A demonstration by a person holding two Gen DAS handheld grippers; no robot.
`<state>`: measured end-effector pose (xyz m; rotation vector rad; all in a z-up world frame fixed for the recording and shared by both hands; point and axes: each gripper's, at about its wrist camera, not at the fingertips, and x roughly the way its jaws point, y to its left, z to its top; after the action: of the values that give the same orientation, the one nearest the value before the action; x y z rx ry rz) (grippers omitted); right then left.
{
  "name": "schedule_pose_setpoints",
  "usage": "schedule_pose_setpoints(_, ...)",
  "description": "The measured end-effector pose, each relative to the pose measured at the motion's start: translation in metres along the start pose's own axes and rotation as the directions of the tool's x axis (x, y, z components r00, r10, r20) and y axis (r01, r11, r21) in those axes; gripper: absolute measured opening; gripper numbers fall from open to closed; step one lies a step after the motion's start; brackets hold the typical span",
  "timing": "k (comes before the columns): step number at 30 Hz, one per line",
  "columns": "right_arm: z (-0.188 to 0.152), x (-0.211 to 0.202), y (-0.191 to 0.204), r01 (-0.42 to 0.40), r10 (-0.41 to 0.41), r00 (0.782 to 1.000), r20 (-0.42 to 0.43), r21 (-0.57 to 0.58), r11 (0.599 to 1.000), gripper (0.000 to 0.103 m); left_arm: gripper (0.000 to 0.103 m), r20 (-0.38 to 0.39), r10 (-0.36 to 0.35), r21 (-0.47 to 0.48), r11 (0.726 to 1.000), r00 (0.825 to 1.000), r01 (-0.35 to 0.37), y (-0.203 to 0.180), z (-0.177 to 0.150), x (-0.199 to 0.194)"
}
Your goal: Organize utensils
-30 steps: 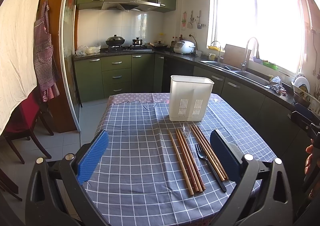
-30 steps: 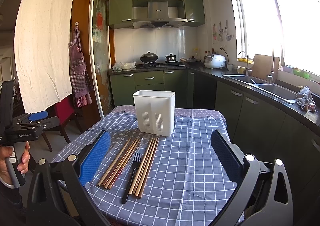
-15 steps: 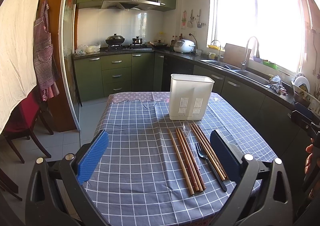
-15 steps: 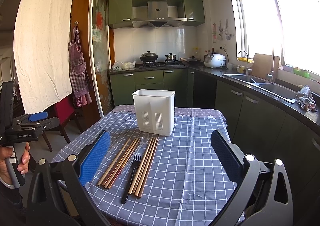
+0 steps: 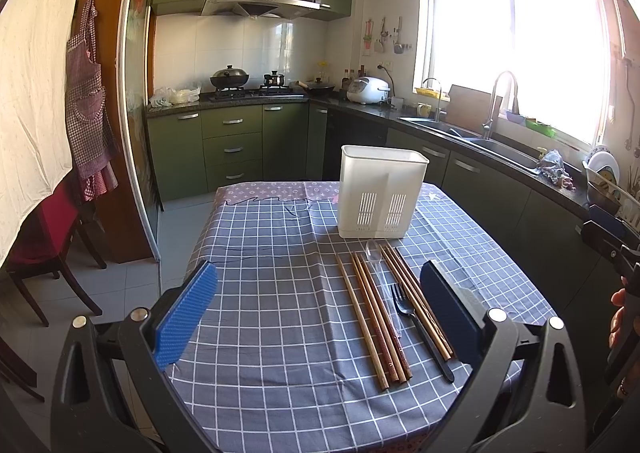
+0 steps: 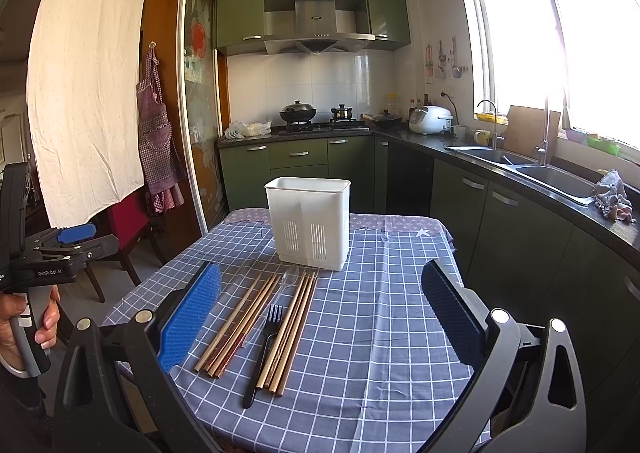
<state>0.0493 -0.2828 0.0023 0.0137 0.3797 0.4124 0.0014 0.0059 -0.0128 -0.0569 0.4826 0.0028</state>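
Note:
A white slotted utensil holder (image 5: 380, 192) (image 6: 309, 224) stands upright on the blue checked tablecloth. In front of it lie several wooden chopsticks (image 5: 372, 317) (image 6: 236, 325) in two bunches, a black plastic fork (image 5: 420, 329) (image 6: 262, 349) and a clear plastic spoon (image 5: 378, 265) (image 6: 286, 281) between them. My left gripper (image 5: 320, 309) is open and empty above the table's near edge, left of the utensils. My right gripper (image 6: 320, 313) is open and empty, hovering above the near ends of the utensils.
The table (image 5: 280, 293) stands in a kitchen with green cabinets (image 5: 232, 149), a counter and sink (image 6: 532, 169) on the right, and a red chair (image 5: 44, 237) on the left. The other hand-held gripper shows at the left edge of the right wrist view (image 6: 36, 265).

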Motion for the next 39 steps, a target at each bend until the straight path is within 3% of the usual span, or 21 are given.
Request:
schedule_pose_setpoints(30,-0.001,0.003,0.000,0.000,0.000,1.000,-0.010,0.000,1.000,0.099,0.097,-0.011,-0.002,-0.001,1.000,1.000,0.002,0.000,-0.003,0.005)
schedule_pose_setpoints(35,-0.001,0.013,-0.002,0.020,-0.020,0.999,-0.044,-0.007,1.000,0.099,0.097,-0.057,-0.026,0.009,1.000,0.998,0.026,-0.005,-0.001,0.018)
schedule_pose_setpoints(39,-0.001,0.034,-0.015,0.078,-0.077,0.989,-0.123,0.003,0.997,0.099,0.097,-0.128,-0.039,0.026,0.999,0.991,0.043,-0.013,0.008,0.043)
